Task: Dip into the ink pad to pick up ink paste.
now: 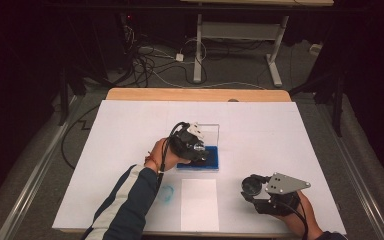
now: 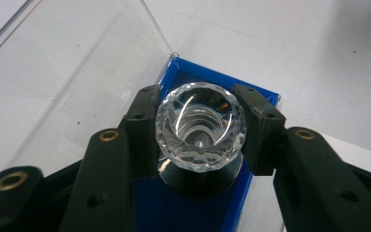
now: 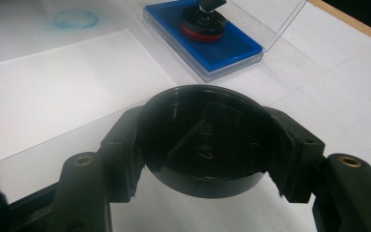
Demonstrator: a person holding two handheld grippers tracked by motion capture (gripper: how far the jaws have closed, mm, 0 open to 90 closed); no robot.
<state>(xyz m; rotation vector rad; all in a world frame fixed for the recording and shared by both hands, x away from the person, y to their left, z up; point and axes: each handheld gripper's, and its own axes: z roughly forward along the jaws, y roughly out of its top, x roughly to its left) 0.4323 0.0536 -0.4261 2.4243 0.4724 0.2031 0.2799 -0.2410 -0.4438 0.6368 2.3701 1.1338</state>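
Stamp (image 2: 201,126) clamped in left hand-held gripper (image 2: 201,130), base on blue ink pad (image 2: 183,208).

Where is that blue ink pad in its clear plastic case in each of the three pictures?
High view: the blue ink pad in its clear plastic case lies at the table's middle, under the left tongs.
Left gripper view: bottom centre, beneath the clear faceted stamp handle that the tongs grip.
Right gripper view: top centre.
Shared landmark: the case's raised clear lid, at the pad's far edge in the high view.
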